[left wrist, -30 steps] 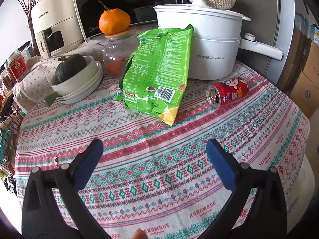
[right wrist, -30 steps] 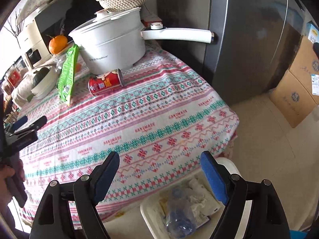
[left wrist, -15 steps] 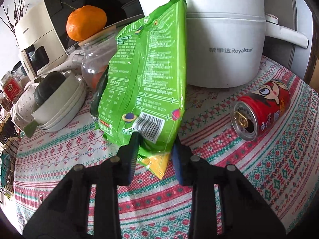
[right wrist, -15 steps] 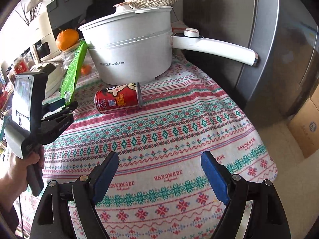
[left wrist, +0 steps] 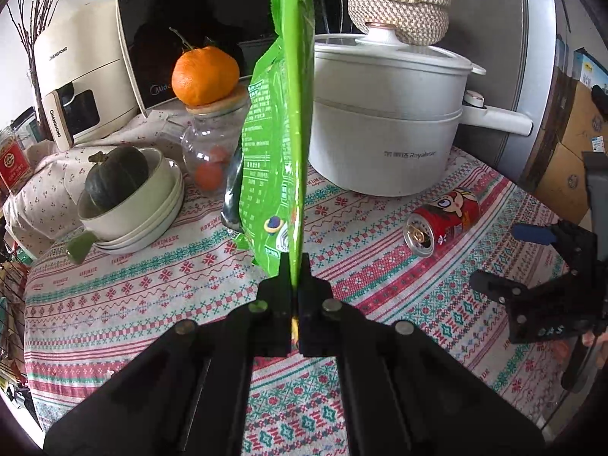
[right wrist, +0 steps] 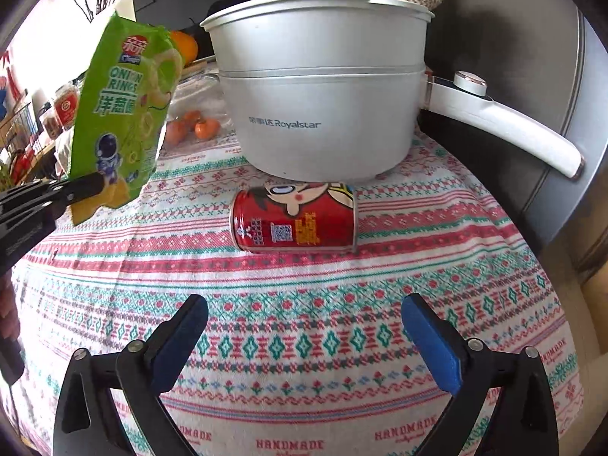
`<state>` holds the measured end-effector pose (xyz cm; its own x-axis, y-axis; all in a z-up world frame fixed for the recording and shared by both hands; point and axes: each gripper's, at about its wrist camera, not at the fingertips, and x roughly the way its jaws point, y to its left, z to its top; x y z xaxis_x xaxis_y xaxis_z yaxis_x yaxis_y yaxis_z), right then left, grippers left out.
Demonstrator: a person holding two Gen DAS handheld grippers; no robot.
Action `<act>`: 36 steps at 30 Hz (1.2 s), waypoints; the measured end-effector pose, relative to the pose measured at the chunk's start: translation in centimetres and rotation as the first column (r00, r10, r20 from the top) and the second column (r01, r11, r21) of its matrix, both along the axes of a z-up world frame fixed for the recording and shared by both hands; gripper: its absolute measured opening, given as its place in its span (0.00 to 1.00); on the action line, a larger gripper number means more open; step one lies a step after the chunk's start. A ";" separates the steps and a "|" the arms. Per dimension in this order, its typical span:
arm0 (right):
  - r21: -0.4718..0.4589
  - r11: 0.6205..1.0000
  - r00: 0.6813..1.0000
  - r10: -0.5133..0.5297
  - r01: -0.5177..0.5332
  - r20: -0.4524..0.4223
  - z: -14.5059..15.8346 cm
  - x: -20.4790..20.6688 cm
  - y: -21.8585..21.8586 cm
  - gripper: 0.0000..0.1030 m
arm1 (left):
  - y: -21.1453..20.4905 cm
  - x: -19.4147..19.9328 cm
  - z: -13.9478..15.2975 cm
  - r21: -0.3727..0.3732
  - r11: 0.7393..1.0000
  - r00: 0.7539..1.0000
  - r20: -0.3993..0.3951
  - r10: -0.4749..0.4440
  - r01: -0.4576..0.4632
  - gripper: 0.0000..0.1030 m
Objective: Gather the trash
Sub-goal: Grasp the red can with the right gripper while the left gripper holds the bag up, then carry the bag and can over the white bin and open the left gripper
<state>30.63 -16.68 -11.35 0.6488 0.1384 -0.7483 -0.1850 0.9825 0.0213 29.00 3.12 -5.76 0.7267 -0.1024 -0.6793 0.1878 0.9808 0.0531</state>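
A: Two pieces of trash are seen. Which one is the coming move turned on?

B: The red can (right wrist: 294, 218), it is judged. It is laid on its side on the worktop (right wrist: 304, 342), straight ahead of the right hand-held gripper (right wrist: 304, 336), its long axis set across the gap between the spread, empty jaws. The right is plainly nearer.

A: And the left hand-held gripper (left wrist: 292, 266)?

B: It is clamped on the bottom edge of the green snack bag (left wrist: 281, 129), which is held upright.

A: What differs from a second ago?

B: The left jaws have just been closing on the bag; then it leaned against the white pot (right wrist: 323, 87). The right jaws have just been opening wider, and the bin once below them is no longer seen.
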 end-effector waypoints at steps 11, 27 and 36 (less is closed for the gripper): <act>-0.050 0.998 0.999 -0.032 0.032 -0.004 -1.8 4.6 2.4 1.00 | 2.6 -2.6 -1.0 -0.080 0.997 0.996 -0.085 0.002 -0.009 0.02; -0.076 0.997 1.000 -0.007 0.006 -0.004 0.7 3.1 2.2 0.86 | 1.5 -4.1 0.3 -0.061 0.998 0.997 -0.082 0.001 -0.006 0.02; -0.095 0.995 0.998 0.017 -0.012 0.053 6.3 -3.5 1.6 0.87 | 0.1 -8.7 3.8 -0.090 0.996 0.999 -0.051 -0.013 0.009 0.02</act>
<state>27.13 -15.11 -5.02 0.6867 0.0783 -0.7227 -0.1978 0.9768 -0.0821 20.30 3.17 -2.00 0.6897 -0.1725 -0.7032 0.1990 0.9790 -0.0449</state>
